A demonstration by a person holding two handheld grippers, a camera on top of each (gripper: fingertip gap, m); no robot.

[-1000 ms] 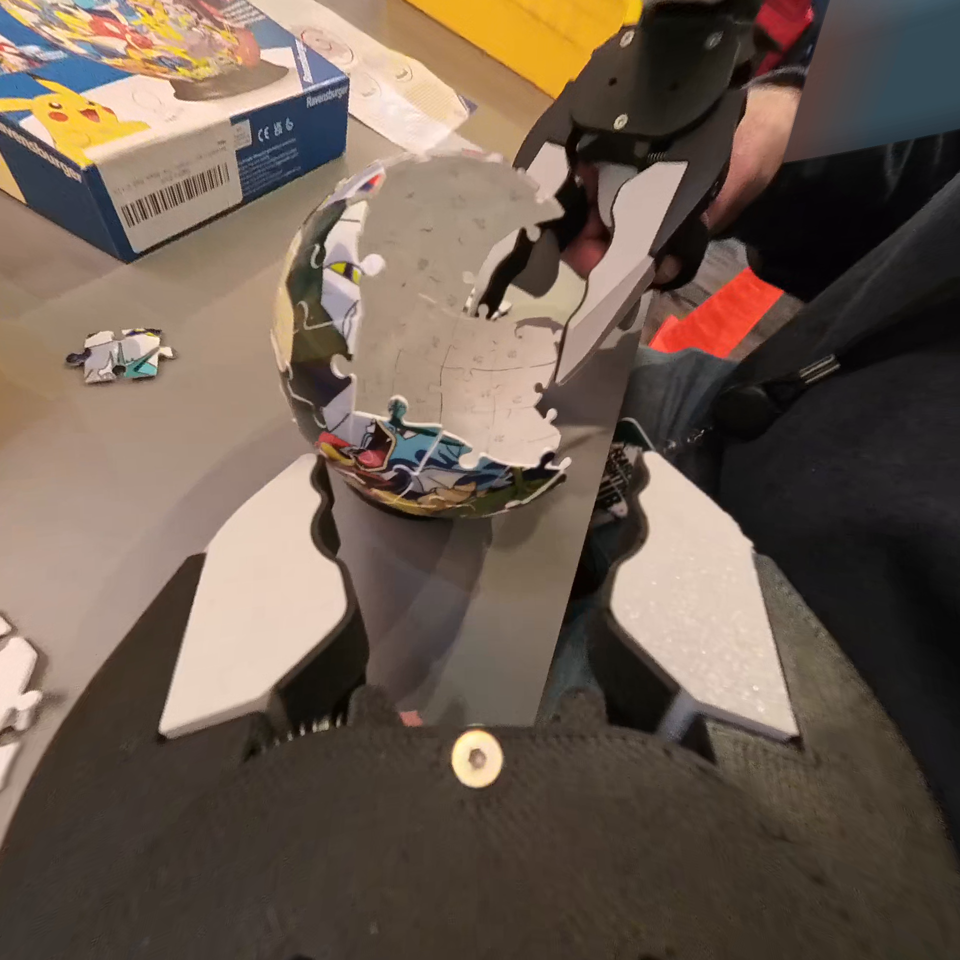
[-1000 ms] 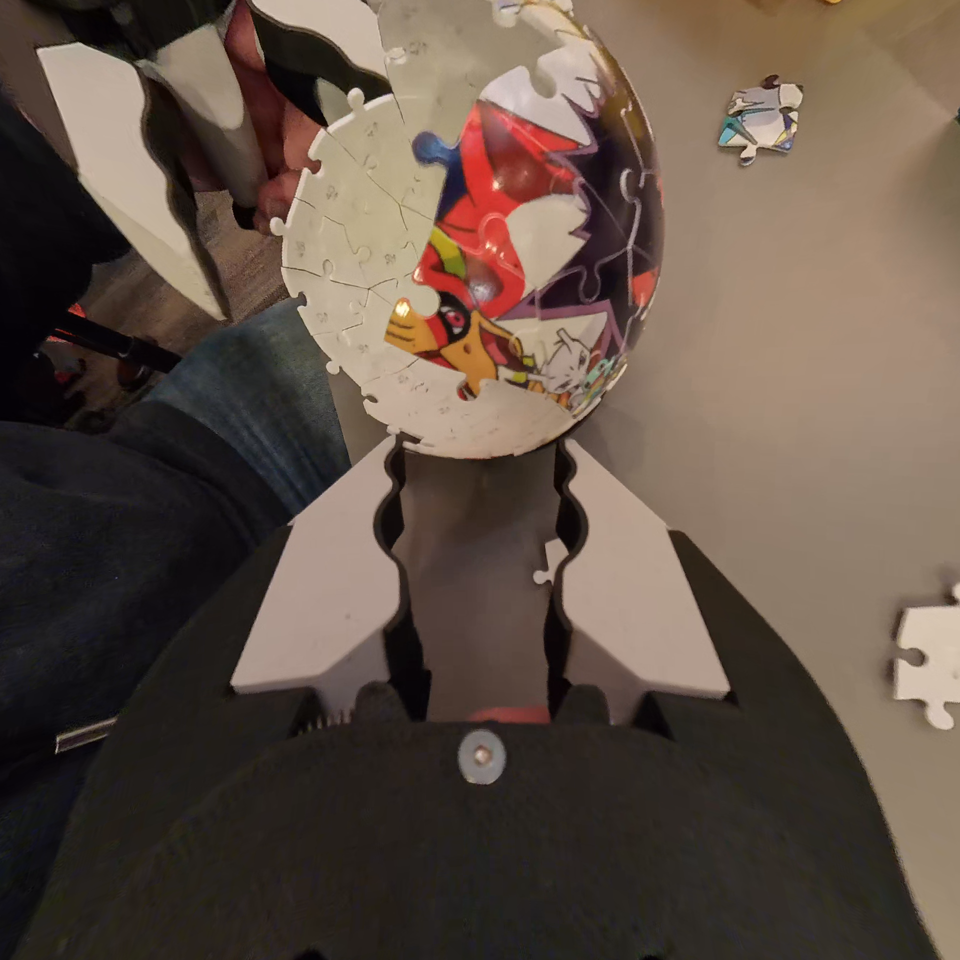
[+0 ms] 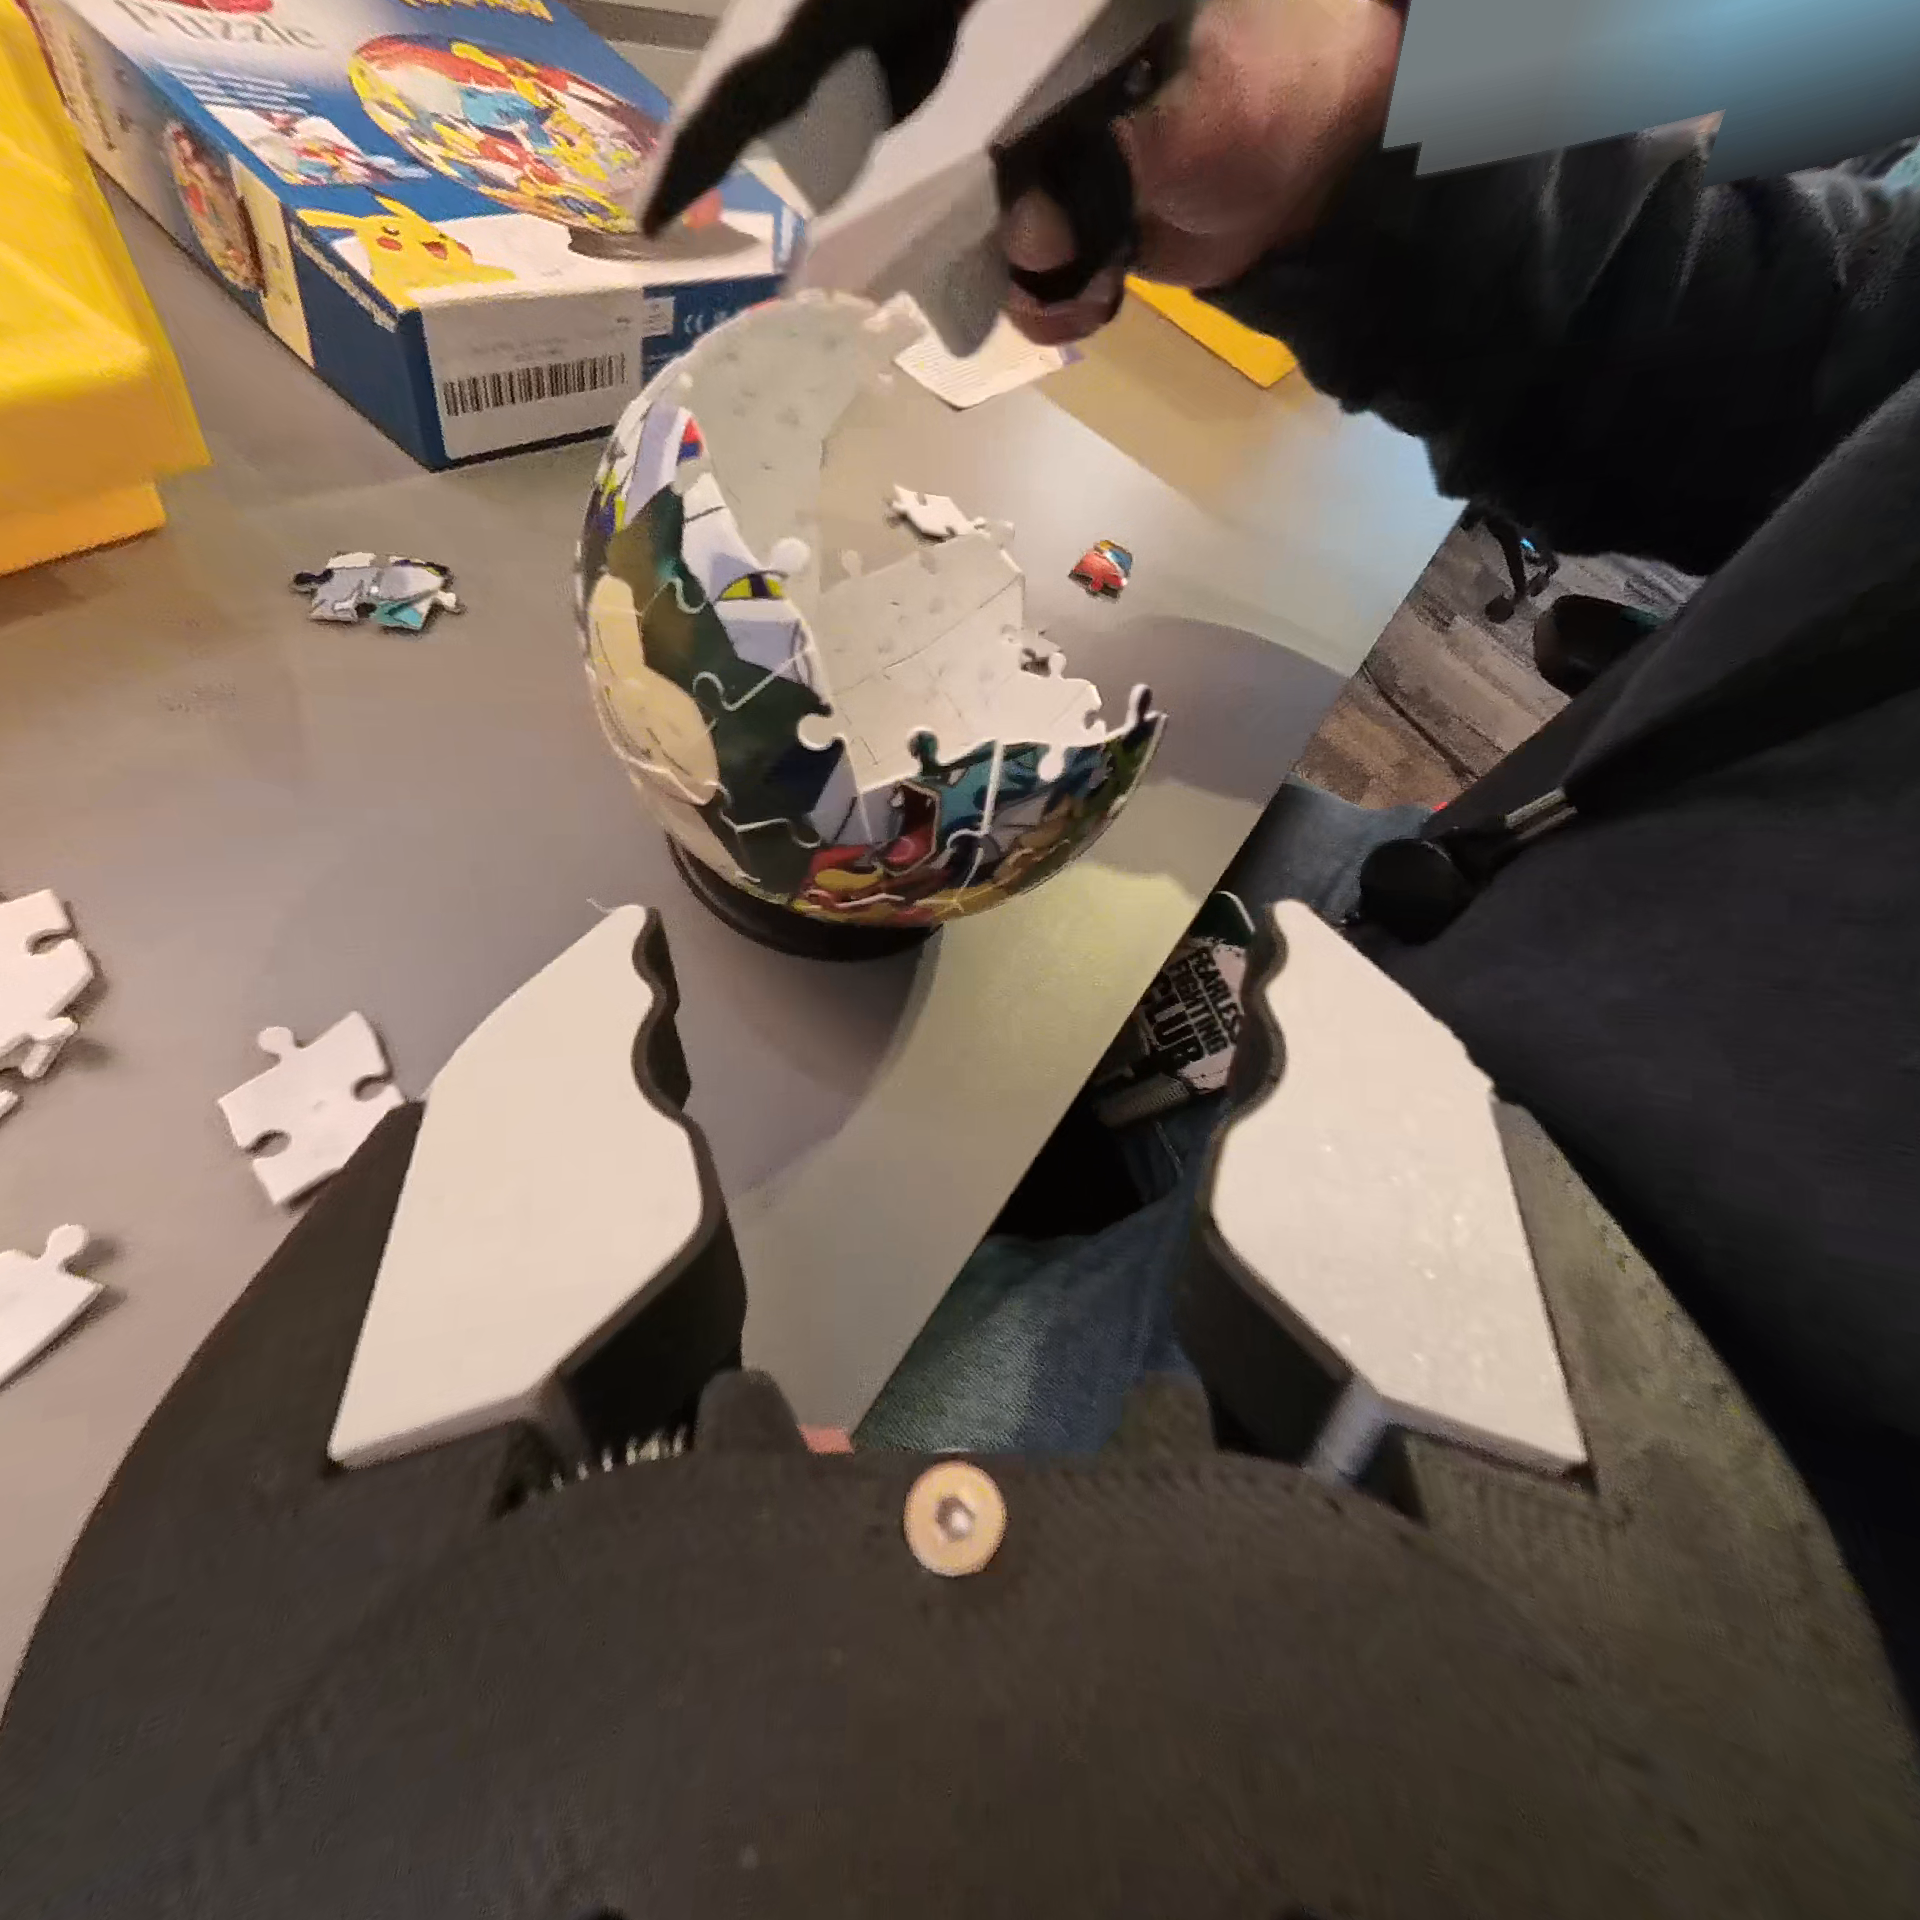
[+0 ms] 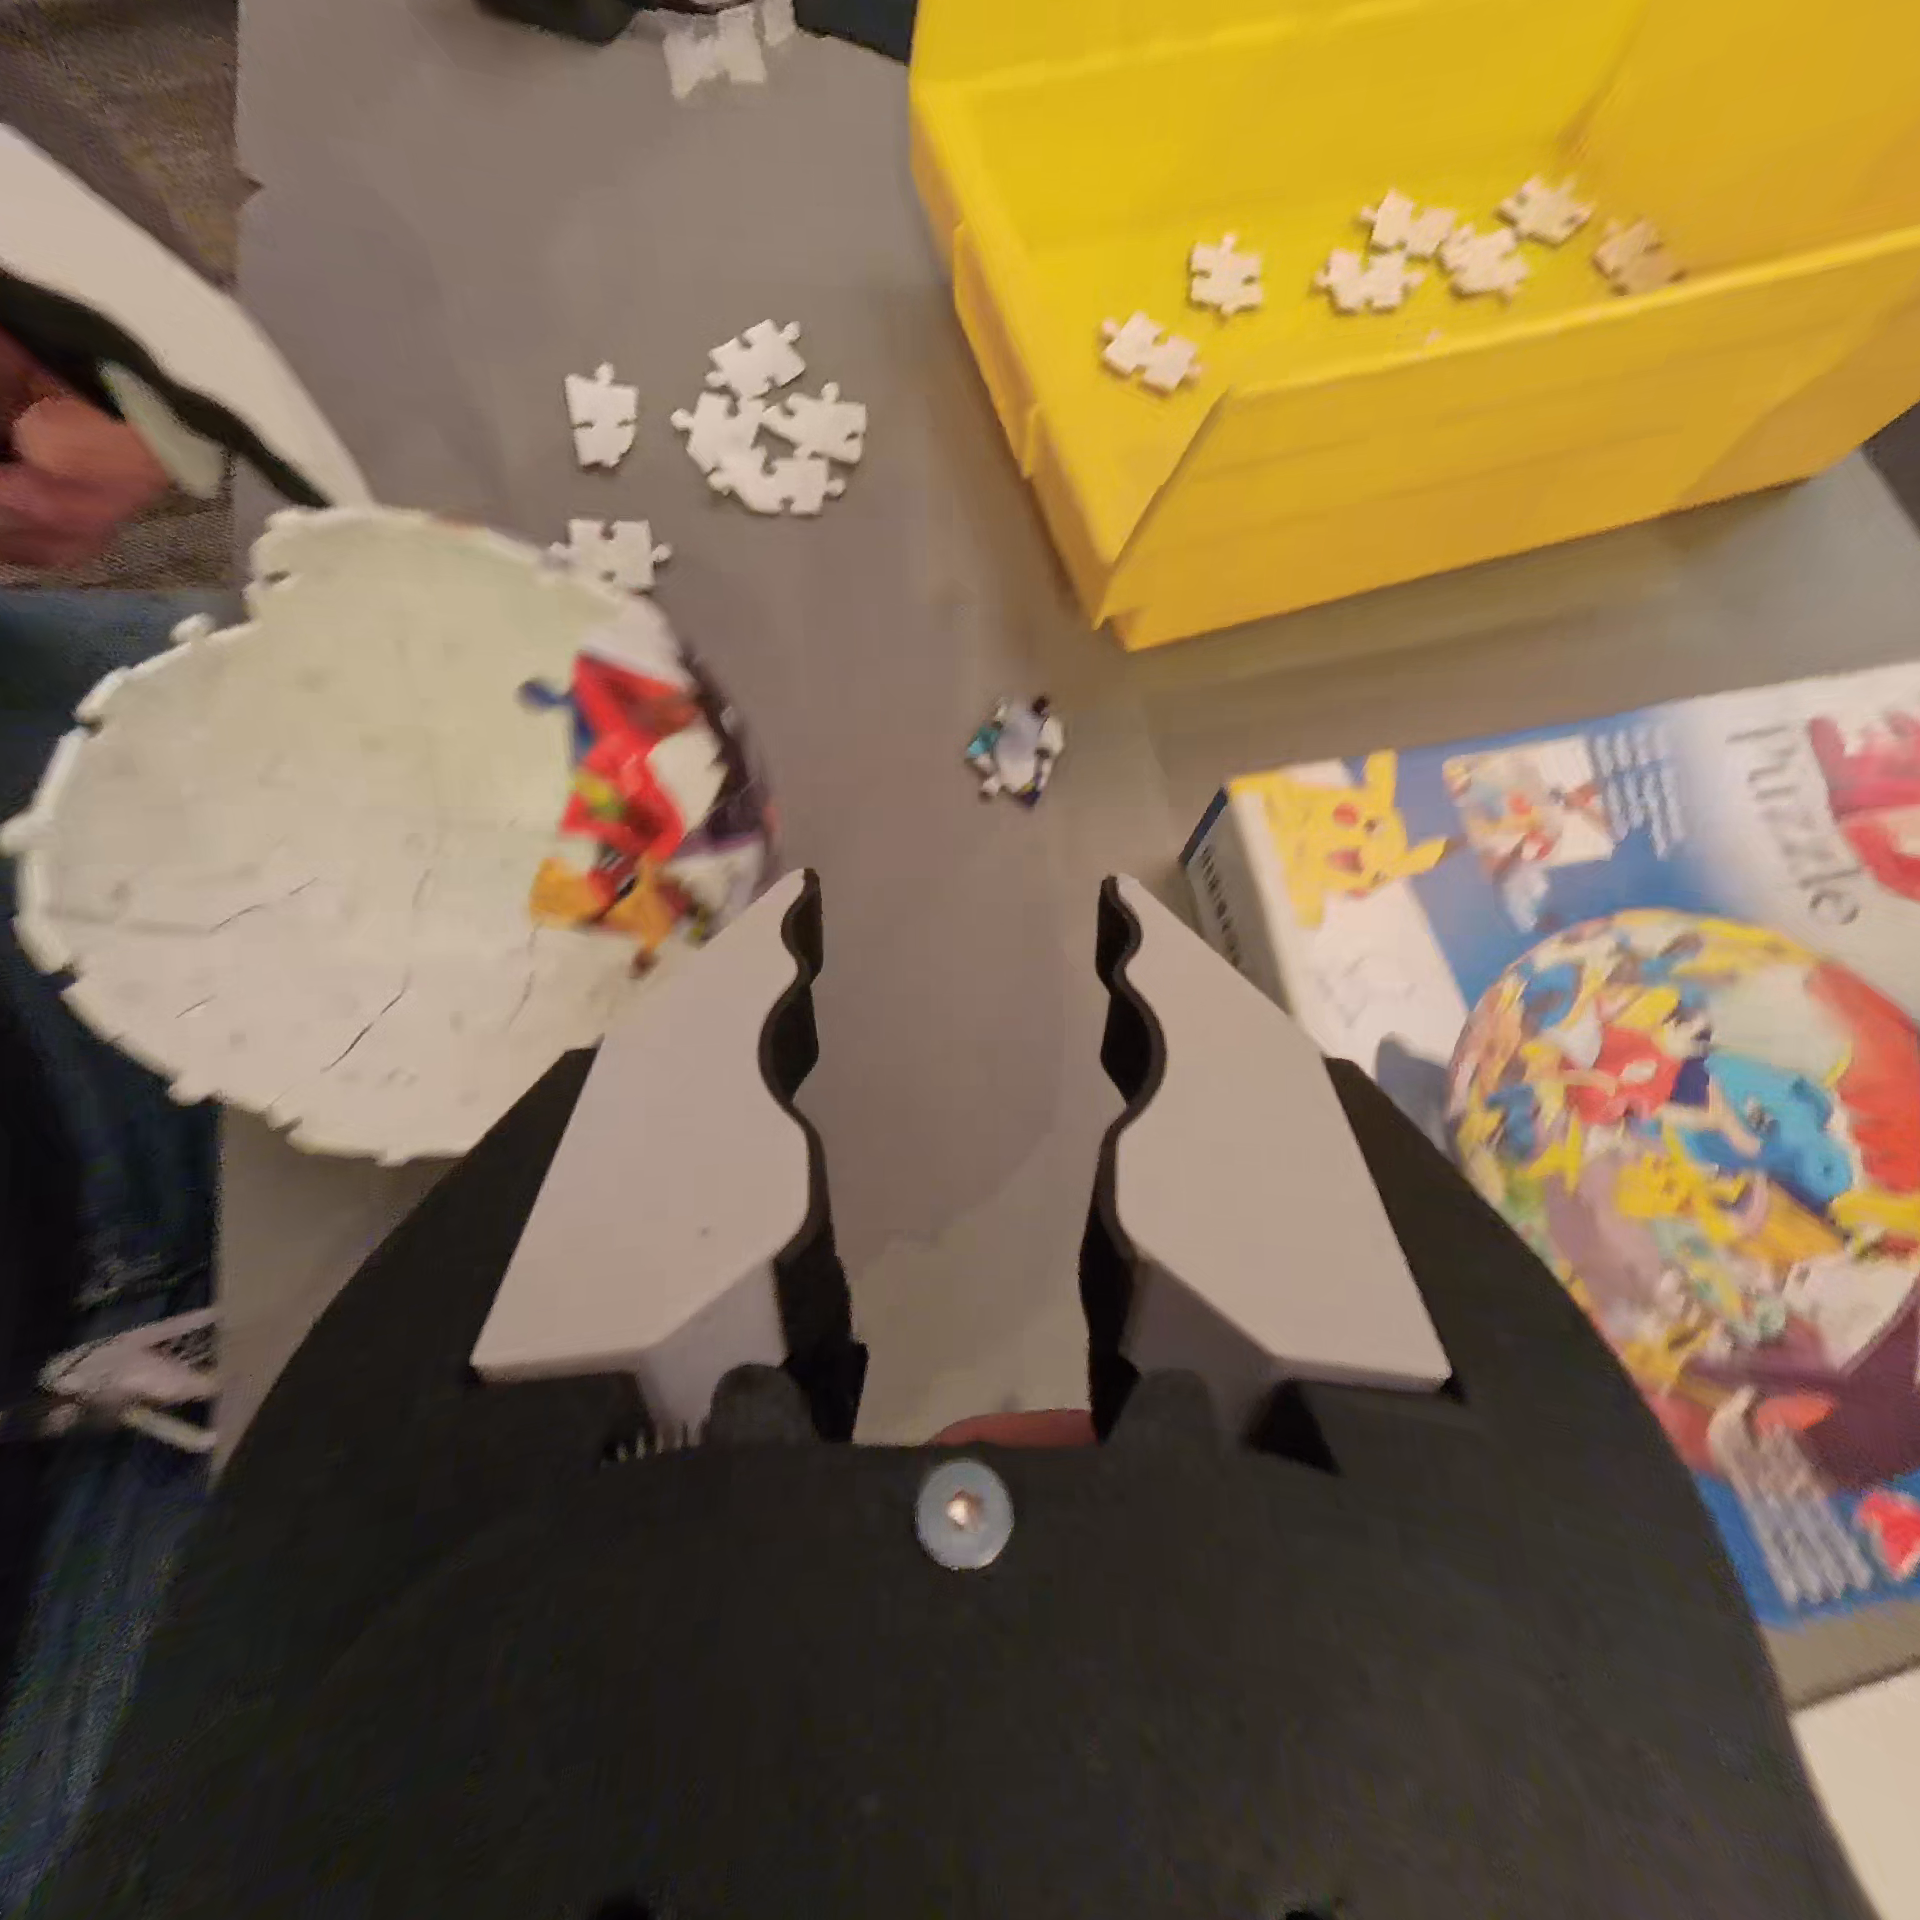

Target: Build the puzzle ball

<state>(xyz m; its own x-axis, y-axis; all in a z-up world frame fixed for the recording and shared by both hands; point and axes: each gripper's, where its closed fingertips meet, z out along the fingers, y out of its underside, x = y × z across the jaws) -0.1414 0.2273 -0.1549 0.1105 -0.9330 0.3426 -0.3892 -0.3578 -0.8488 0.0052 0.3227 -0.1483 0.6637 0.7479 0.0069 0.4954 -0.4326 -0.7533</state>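
With both grippers, left (image 3: 956,1049) and right (image 4: 961,997), spread and empty, we judge we're between pieces: the half-built ball (image 3: 831,675) sits on its stand near the table edge, so next comes fetching a loose piece (image 4: 1013,743).

The left gripper (image 3: 956,935) has its jaws spread wide and empty at 6 o'clock, pointing at the half-built puzzle ball (image 3: 831,665), which stands on a dark round base (image 3: 831,930) near the edge of the grey table (image 3: 312,790). At 12 o'clock the right gripper (image 3: 821,260), held in a hand (image 3: 1236,156), hangs over the ball's open top. The puzzle box (image 3: 416,208) lies at 11 o'clock, a yellow bin (image 3: 73,395) at 10 o'clock, loose white pieces (image 3: 307,1101) at 8 o'clock.
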